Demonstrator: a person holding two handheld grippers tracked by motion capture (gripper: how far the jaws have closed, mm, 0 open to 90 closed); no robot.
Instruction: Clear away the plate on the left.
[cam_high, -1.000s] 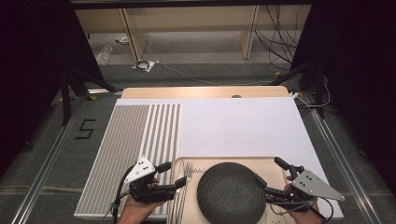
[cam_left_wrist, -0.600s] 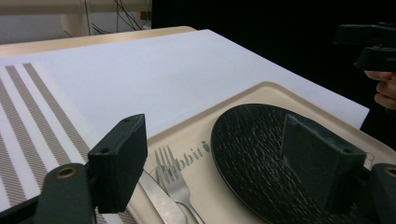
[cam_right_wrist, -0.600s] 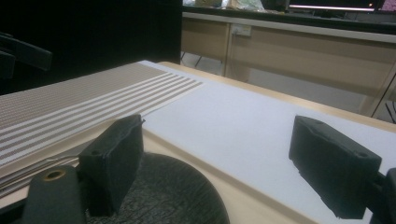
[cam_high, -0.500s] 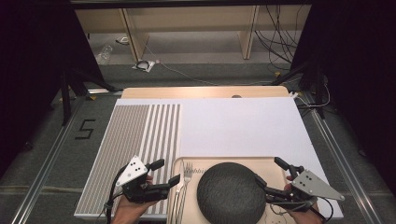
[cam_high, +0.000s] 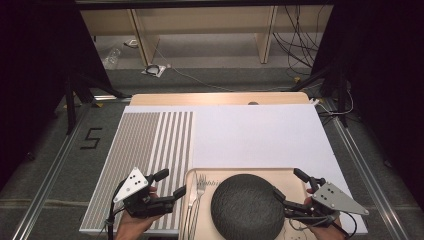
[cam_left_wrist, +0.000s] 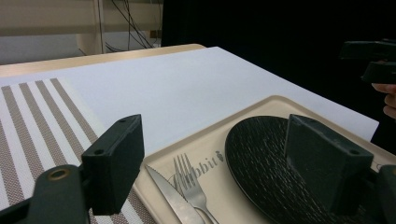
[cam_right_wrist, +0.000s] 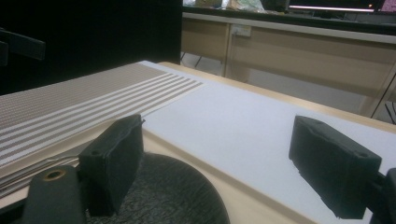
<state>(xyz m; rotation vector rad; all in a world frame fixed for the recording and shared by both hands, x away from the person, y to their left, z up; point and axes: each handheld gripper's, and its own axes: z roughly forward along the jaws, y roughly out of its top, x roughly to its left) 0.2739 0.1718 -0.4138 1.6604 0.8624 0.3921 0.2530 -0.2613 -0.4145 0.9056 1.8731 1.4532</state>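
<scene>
Both grippers' fingers stand wide, empty. Right gripper sits nearest the black plate, plate lying to its left; left gripper flanks the tray.

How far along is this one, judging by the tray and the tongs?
Early. Nothing looks done: the black plate, fork and knife all lie on the beige tray. Left tongs and right tongs hang open at the tray's two sides, gripping nothing. The striped placemat is bare.

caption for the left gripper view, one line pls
Open left gripper facing a tray with black plate, fork and knife.
</scene>
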